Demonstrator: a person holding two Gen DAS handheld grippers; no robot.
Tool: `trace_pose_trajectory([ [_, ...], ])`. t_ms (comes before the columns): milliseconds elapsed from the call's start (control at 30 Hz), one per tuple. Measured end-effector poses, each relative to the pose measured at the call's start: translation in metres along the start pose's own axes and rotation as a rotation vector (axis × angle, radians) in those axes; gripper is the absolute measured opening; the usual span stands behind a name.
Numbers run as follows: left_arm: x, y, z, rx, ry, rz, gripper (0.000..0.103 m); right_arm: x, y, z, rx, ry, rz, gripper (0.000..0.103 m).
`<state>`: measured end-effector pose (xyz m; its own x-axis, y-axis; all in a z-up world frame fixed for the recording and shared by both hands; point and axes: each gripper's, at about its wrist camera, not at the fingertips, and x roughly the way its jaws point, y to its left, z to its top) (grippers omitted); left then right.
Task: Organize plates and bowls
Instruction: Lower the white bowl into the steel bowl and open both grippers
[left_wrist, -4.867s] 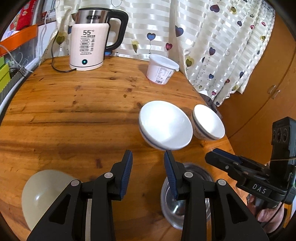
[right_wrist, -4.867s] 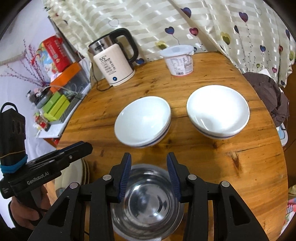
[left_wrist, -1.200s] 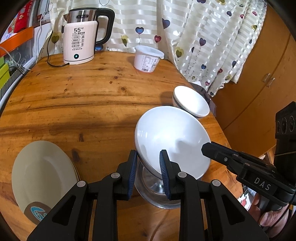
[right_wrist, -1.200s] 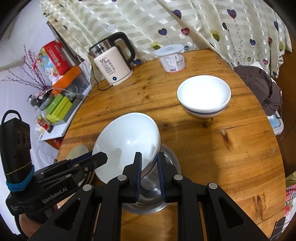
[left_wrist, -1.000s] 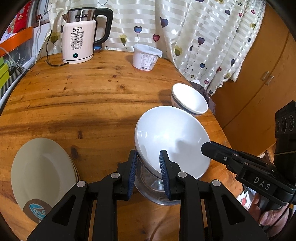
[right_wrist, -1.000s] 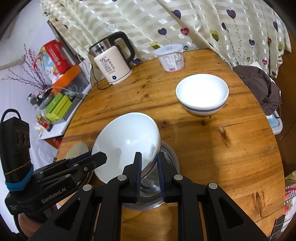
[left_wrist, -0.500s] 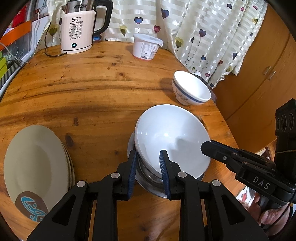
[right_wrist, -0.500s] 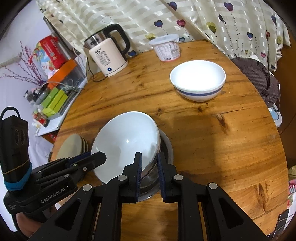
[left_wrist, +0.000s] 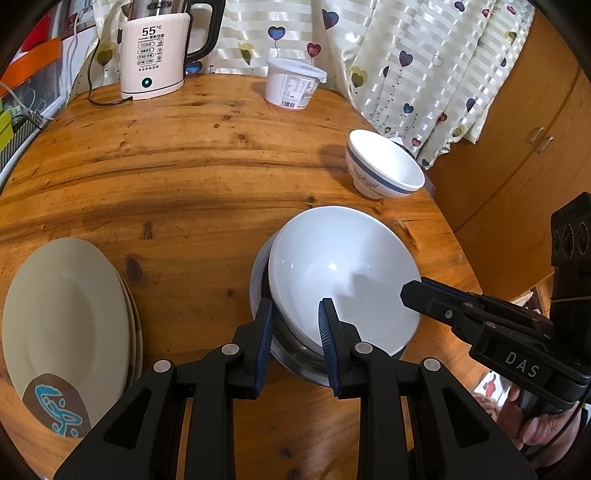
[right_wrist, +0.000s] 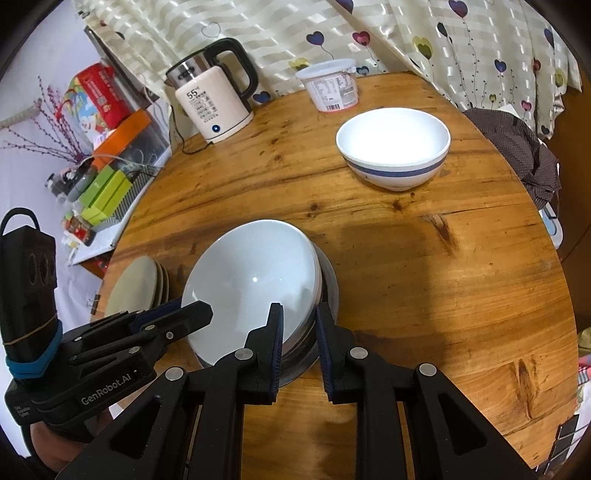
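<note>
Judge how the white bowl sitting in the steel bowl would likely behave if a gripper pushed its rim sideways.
The white bowl sits tilted in the steel bowl, so it would probably rock or slide rather than stay put. Its glossy glaze looks slippery against metal. It appears ceramic, so likely rigid and chip-prone if it slips onto the table.

The white bowl (left_wrist: 343, 273) hides most of the steel bowl (left_wrist: 295, 360) beneath.

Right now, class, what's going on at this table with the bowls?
A person holds a gripper in each hand. Both the left gripper and the right gripper have their jaws on the rim of a white bowl, setting it into a steel bowl on the wooden table. A blue-striped bowl waits apart; cream plates sit stacked aside.
</note>
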<state>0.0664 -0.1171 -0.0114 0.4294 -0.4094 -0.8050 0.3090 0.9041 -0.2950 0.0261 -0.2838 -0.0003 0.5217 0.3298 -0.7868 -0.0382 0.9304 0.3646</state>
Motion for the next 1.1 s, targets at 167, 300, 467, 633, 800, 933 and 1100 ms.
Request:
trace_pose_trajectory([
  [167, 0.000, -0.002, 0.000, 0.004, 0.001, -0.004, 0.026, 0.000, 0.000, 0.000, 0.001, 0.001, 0.000, 0.019],
  [300, -0.002, 0.001, -0.001, -0.005, -0.002, -0.017, 0.026, 0.001, -0.001, 0.000, 0.007, 0.005, 0.004, 0.019],
  [467, -0.006, 0.001, 0.000, -0.004, -0.019, -0.025, 0.026, 0.001, -0.002, 0.000, 0.002, 0.003, 0.010, 0.020],
  [633, -0.009, 0.000, 0.001, 0.001, -0.036, -0.026, 0.027, -0.003, -0.001, 0.001, -0.007, -0.009, 0.015, 0.025],
  [800, -0.013, -0.001, 0.003, 0.009, -0.052, -0.020, 0.028, -0.008, 0.002, 0.002, -0.020, -0.017, 0.023, 0.035],
  [933, -0.016, -0.001, 0.004, 0.010, -0.066, -0.013, 0.028, -0.010, 0.003, 0.004, -0.027, -0.024, 0.029, 0.040],
  [1100, -0.020, -0.001, 0.005, 0.011, -0.076, -0.007, 0.028, -0.014, 0.004, 0.006, -0.034, -0.039, 0.032, 0.047],
])
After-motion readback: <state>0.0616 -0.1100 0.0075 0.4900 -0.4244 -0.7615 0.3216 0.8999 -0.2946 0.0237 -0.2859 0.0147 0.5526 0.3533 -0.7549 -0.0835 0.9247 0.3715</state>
